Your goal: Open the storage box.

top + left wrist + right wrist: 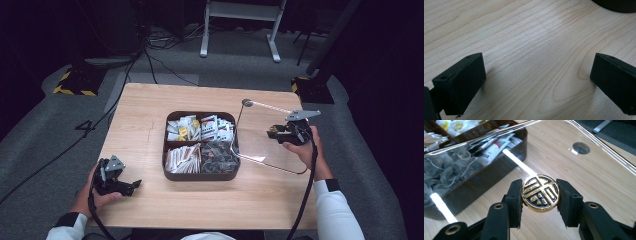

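Clear plastic lid (265, 132), held by its gold-and-black round knob (540, 193) between the pads of the right tool (539, 202); jaws clamped on the knob from both sides. Lid tilted, lower edge down near the desk (150, 110) just beside the right wall of the dark brown tray (201, 176), upper edge raised and running away toward the far right. Long axis of the lid roughly from near-left to far-right in the high view, a round hole (580, 148) near its far corner. Knob face turned up toward the right tool's camera, lid sheet sloping between that tool and the tray.

Tray open in the middle of the desk, split into four compartments: white and yellow sachets (183, 129) far left, printed sachets (217, 128) far right, paper-wrapped sticks (182, 158) near left, grey mesh bags (219, 156) near right. Seen through the lid in the right tool view: the mesh bags and printed sachets, with bright reflections across the sheet.

Left tool (127, 186) at the near left part of the desk, well apart from the tray, jaws spread wide over bare wood, holding nothing. Black cables (306, 200) trailing from both tools toward the near edge. White sleeves (336, 212) at the bottom of the high view.
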Demonstrator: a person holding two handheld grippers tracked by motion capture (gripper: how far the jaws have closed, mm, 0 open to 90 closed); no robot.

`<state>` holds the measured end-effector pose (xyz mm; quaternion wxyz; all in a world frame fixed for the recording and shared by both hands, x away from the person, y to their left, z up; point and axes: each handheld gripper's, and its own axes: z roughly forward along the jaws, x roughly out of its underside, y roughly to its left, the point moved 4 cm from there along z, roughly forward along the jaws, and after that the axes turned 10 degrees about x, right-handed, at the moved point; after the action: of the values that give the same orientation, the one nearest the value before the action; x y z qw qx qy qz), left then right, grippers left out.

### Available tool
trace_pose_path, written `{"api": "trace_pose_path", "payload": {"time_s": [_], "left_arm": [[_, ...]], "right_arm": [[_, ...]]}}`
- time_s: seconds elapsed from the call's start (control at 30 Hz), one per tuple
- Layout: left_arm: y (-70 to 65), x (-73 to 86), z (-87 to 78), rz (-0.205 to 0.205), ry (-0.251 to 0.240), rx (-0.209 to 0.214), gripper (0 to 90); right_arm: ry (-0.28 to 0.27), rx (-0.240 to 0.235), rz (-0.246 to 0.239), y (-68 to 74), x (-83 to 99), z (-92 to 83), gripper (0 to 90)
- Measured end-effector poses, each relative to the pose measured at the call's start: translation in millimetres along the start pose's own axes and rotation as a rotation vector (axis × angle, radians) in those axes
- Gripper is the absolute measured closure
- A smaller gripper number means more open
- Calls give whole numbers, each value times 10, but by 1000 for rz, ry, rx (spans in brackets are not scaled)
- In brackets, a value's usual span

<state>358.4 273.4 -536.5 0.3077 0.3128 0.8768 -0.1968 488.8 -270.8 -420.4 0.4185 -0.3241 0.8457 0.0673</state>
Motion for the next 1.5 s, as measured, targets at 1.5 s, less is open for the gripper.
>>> {"api": "trace_pose_path", "payload": {"time_s": [1.5], "left_arm": [[2,-1,0,1,0,0,3]], "right_arm": [[123,14,50,-251,793,285,592]]}}
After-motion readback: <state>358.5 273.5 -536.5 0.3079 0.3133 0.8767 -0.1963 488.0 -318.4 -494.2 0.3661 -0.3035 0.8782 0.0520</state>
